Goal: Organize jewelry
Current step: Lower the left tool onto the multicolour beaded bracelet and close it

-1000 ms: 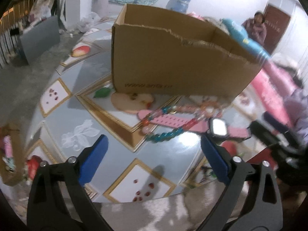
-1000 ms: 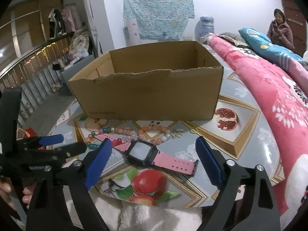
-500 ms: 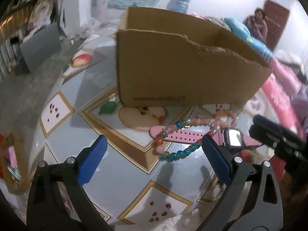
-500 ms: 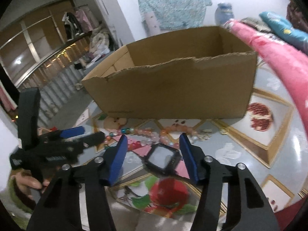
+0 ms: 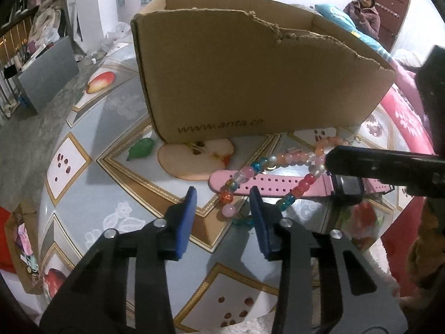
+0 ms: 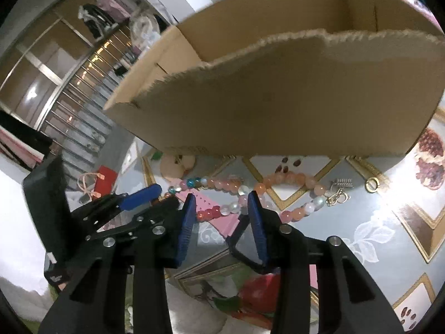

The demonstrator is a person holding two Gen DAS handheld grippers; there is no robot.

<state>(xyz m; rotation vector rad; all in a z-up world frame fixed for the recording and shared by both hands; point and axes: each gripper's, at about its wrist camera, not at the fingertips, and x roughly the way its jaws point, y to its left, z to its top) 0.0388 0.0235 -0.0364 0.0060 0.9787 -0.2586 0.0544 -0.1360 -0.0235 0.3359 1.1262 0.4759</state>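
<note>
A pink-strapped watch (image 5: 278,188) with a black face (image 5: 347,192) lies on the patterned tablecloth in front of a cardboard box (image 5: 250,83). A bracelet of coloured beads (image 5: 278,161) is draped over the strap. My left gripper (image 5: 222,192) is closing; the bracelet's near beads sit between its blue pads (image 5: 189,214), and gaps still show on both sides. My right gripper (image 6: 221,208) is also closing over the pink strap (image 6: 219,222) and red beads. The watch body lies against its right finger (image 6: 257,222), clear of the left pad. The box (image 6: 278,97) stands just behind.
A peach bead bracelet (image 6: 289,179), a gold clasp (image 6: 338,194) and a small gold ring (image 6: 371,185) lie right of the watch. A pink blanket (image 5: 408,117) borders the table's right side. A person (image 5: 364,14) sits far behind. The table edge drops away at left.
Both grippers have narrowed their jaws from wide open. The right one came forward and down over the watch. The left one now has the bracelet's near beads between its pads.
</note>
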